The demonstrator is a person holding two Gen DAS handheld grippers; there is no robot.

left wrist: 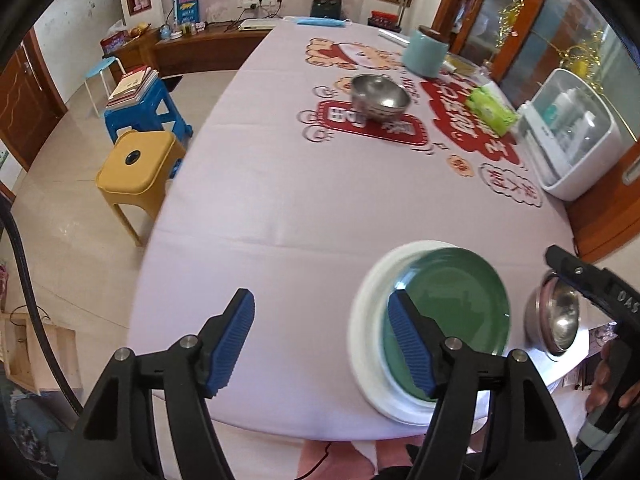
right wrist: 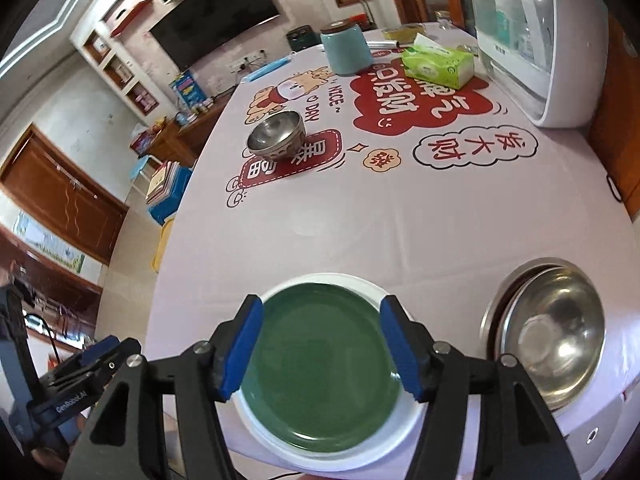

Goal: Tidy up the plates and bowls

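Observation:
A green plate (left wrist: 452, 320) lies stacked on a white plate (left wrist: 370, 320) near the table's front edge; the pair shows in the right wrist view too, green plate (right wrist: 324, 364) on white plate (right wrist: 360, 285). Stacked steel bowls (right wrist: 552, 332) sit right of the plates, also in the left wrist view (left wrist: 556, 320). A single steel bowl (left wrist: 380, 96) stands farther back, and in the right wrist view (right wrist: 276, 136). My left gripper (left wrist: 320, 340) is open and empty, left of the plates. My right gripper (right wrist: 320, 344) is open and empty above the green plate.
A teal canister (right wrist: 346, 48), a green tissue box (right wrist: 438, 62) and a white sterilizer box (right wrist: 540, 40) stand at the table's back right. A yellow stool (left wrist: 134, 168) and a blue stool (left wrist: 146, 108) stand on the floor left of the table (left wrist: 280, 200).

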